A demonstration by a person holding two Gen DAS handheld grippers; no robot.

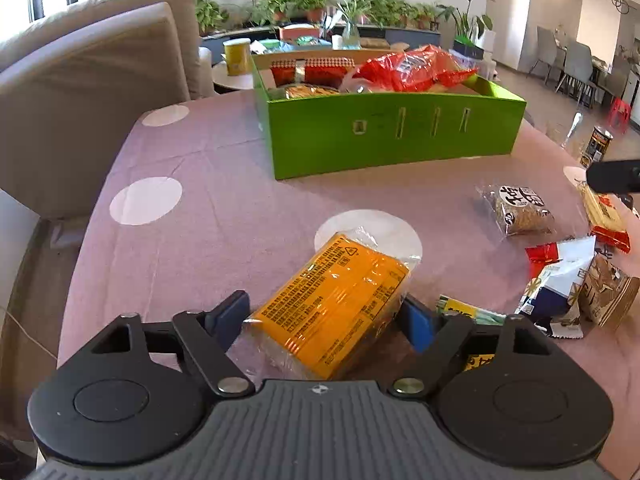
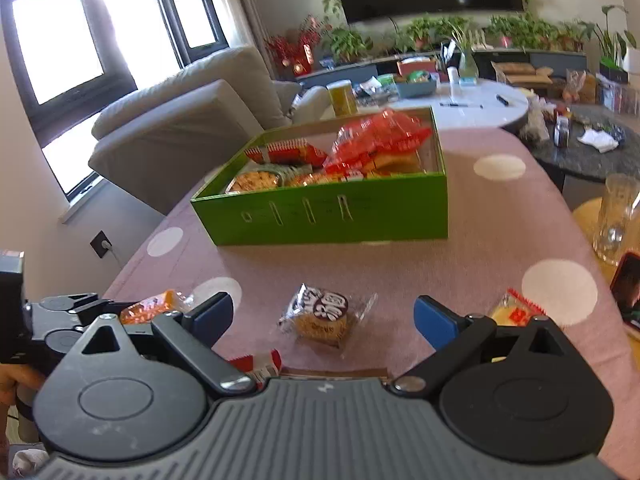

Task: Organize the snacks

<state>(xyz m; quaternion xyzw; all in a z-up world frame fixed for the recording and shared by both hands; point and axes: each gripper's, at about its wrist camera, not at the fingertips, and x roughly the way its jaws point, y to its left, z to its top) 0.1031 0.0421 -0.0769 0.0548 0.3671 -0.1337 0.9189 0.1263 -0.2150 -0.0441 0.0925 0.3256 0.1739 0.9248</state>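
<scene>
An orange snack pack (image 1: pixel 336 308) in clear wrap lies on the pink dotted tablecloth (image 1: pixel 224 208). My left gripper (image 1: pixel 324 312) is around it, with both blue pads against its sides. The same pack (image 2: pixel 156 304) shows at the left of the right wrist view. Behind it stands the green box (image 1: pixel 396 136) with red bags and other snacks inside. My right gripper (image 2: pixel 324 312) hangs open just above a round cake in a clear wrapper (image 2: pixel 320 316), not touching it. The green box (image 2: pixel 328 216) sits beyond it.
Loose snacks lie to the right: a round cake pack (image 1: pixel 520 208), a yellow-red pack (image 1: pixel 604 216), a white-blue bag (image 1: pixel 560 280) and a brown pack (image 1: pixel 608 292). A glass mug (image 2: pixel 616 220) and a phone (image 2: pixel 626 288) stand off the table's right edge. A sofa (image 1: pixel 80 80) is on the left.
</scene>
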